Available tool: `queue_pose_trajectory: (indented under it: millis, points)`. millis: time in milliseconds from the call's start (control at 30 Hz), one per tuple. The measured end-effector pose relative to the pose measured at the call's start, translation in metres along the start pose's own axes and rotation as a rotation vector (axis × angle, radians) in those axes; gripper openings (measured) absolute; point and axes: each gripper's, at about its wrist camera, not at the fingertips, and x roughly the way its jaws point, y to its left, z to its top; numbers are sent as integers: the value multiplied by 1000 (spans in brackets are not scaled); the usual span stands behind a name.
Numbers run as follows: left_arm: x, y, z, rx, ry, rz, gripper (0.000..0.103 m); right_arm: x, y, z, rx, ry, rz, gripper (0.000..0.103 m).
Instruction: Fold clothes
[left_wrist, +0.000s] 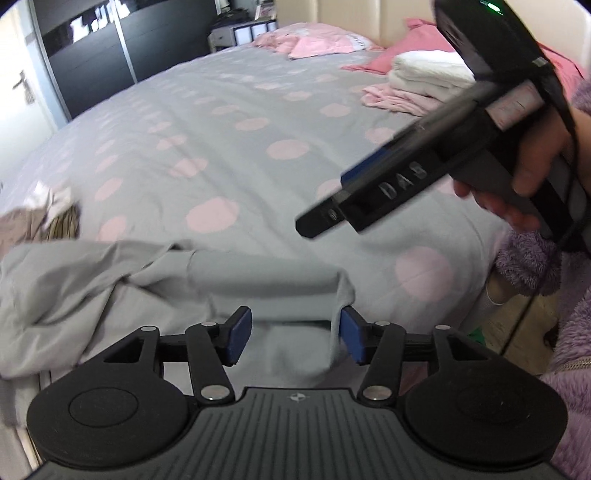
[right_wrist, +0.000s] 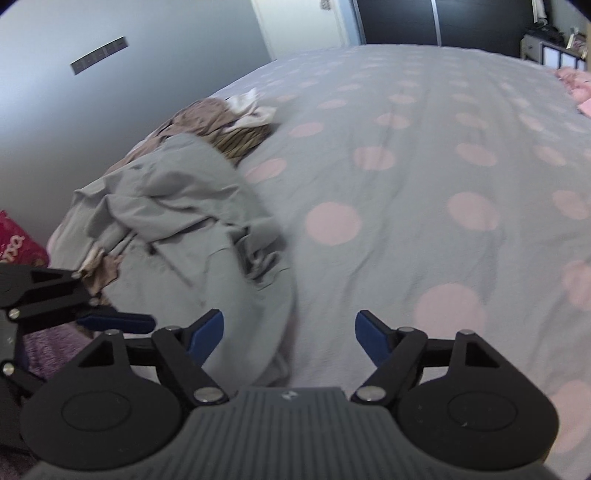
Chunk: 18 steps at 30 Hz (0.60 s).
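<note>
Between the spread jaws of the left gripper (left_wrist: 295, 338) hung a fold of grey garment (left_wrist: 110, 288), crumpled and unpinched. Right gripper (right_wrist: 289, 338) jaws stood wide, empty, beside that cloth.

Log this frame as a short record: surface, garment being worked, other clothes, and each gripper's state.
surface: bed with grey pink-dotted duvet
garment: grey garment, crumpled at the near edge
other clothes: brown and striped pile; folded white stack
left gripper: open, grey fabric between the pads, not pinched
right gripper: open, holding nothing
</note>
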Motion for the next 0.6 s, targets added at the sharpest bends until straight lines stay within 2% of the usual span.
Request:
queue_pose_trajectory:
  millis: [100,200,267,333,467,600]
  points:
    - [-7,3,-4,-1,-1,-4,53,14,13,-2,-17,43,46,75]
    - [-6,5,-7,-4,8,1,57,32,19,-6,-29,104,56,50]
    - [-5,5,-8,-15,11,6,57,38,20,-10,-43,128,45,18]
    - [-4,5,-10,-25,14,11,57,37,19,-13,-77,131,-11,7]
    - [-4,6,-12,-32,16,33,57,24,14,-15,-139,105,-154,3]
    - [-6,11,-9,-47,5,60,57,1,-5,-6,-158,24,-314,3]
